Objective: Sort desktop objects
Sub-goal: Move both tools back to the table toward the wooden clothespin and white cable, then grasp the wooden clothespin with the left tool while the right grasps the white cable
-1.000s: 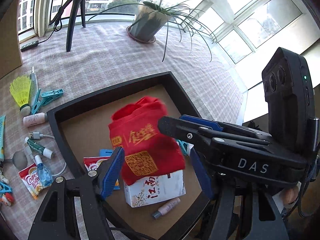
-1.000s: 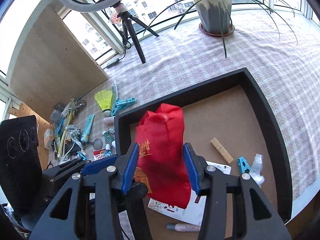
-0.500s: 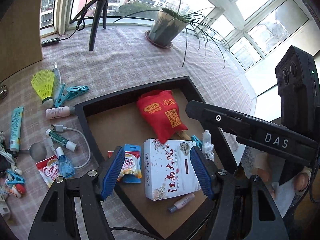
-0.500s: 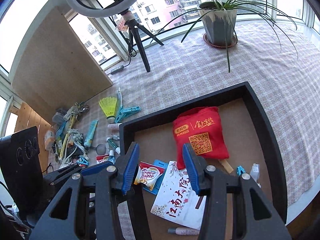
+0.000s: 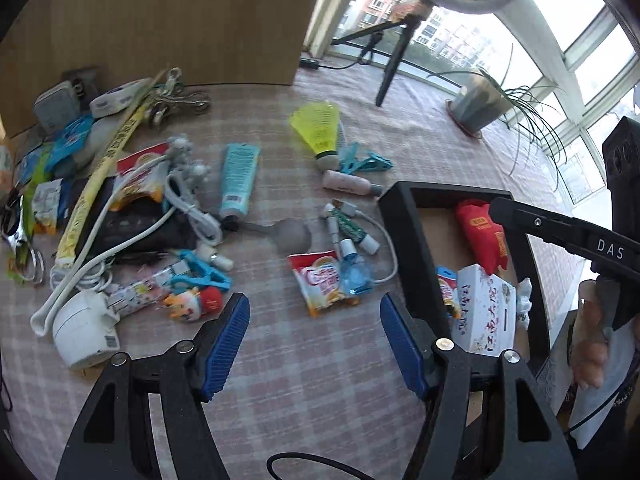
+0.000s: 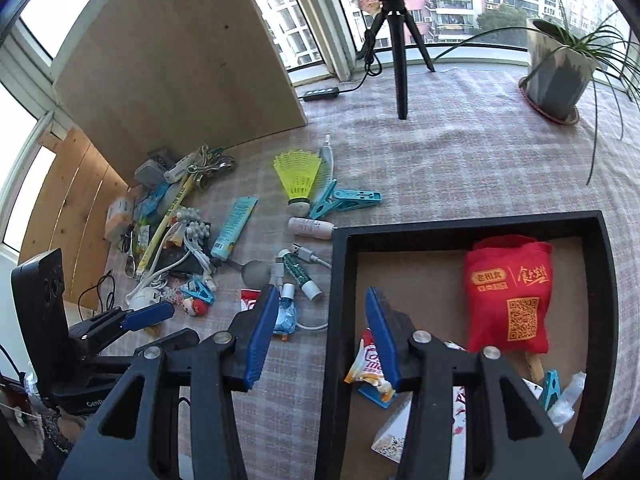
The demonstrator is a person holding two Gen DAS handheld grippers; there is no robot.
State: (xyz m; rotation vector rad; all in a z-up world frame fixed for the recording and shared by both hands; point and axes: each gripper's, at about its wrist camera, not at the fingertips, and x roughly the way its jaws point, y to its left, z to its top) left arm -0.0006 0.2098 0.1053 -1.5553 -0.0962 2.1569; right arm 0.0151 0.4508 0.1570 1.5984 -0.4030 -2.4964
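Note:
A black tray (image 6: pixel 340 264) (image 5: pixel 404 224) holds a red pouch (image 6: pixel 506 292) (image 5: pixel 478 236), a white box (image 5: pixel 484 308), a creamer sachet (image 6: pixel 370 368) and a blue clip (image 6: pixel 551 388). Loose items lie left of it: another creamer sachet (image 5: pixel 322 282), a blue bottle (image 5: pixel 354 274), a yellow shuttlecock (image 5: pixel 318 128) (image 6: pixel 298 176), a teal tube (image 5: pixel 239 178). My left gripper (image 5: pixel 314 346) is open and empty above the tablecloth, just left of the tray. My right gripper (image 6: pixel 316 336) is open and empty, straddling the tray's left wall.
A pile of cables, packets, clips and a white round charger (image 5: pixel 82 328) fills the left of the table. A wooden board (image 6: pixel 180 60) stands behind it. A tripod (image 6: pixel 398 44) and a potted plant (image 6: pixel 556 72) stand at the back.
The red pouch was let go by the right gripper and now lies in the tray. Both grippers have swung left, the left one out over the loose items.

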